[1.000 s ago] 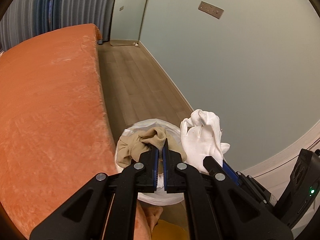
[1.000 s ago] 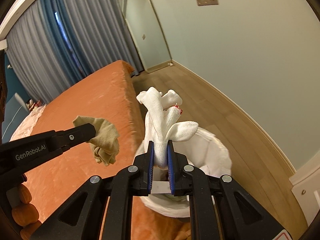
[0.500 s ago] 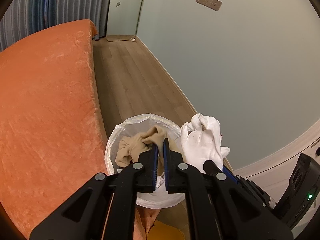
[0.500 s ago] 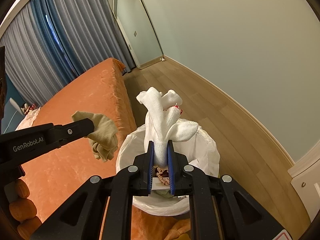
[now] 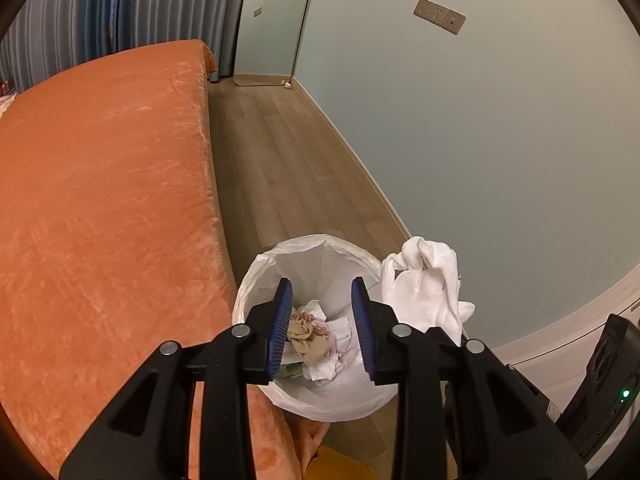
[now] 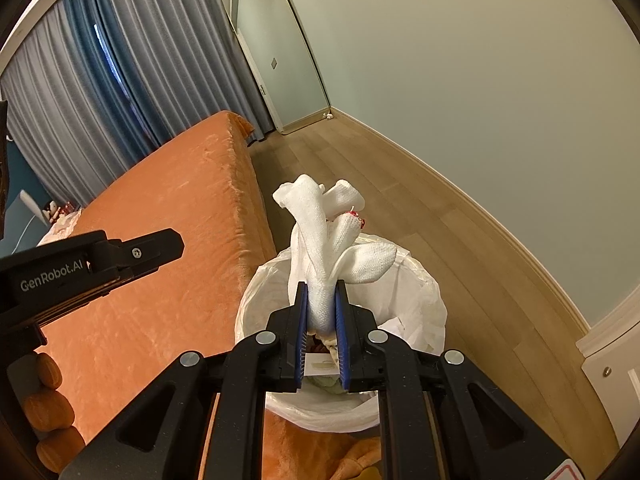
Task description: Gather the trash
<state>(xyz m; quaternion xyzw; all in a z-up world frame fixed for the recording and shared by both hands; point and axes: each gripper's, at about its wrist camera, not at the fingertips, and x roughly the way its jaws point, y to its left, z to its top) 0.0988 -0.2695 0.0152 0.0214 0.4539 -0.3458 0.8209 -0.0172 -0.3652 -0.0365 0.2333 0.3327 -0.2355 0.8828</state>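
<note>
A bin lined with a white bag stands on the floor beside the orange bed. My left gripper hovers over its mouth, jaws opening, with nothing between the pads. A tan sock lies inside the bin on crumpled white paper. My right gripper is shut on a white glove, held above the bin. That white glove shows at the right in the left wrist view. The left gripper's arm sticks in from the left of the right wrist view.
The orange bed runs along the left. Wooden floor lies between bed and pale wall. A mirror leans by the curtains. White trim sits at the right.
My left gripper's jaws have parted and the tan sock has dropped from them into the bin. The right gripper still holds the white glove over the bin.
</note>
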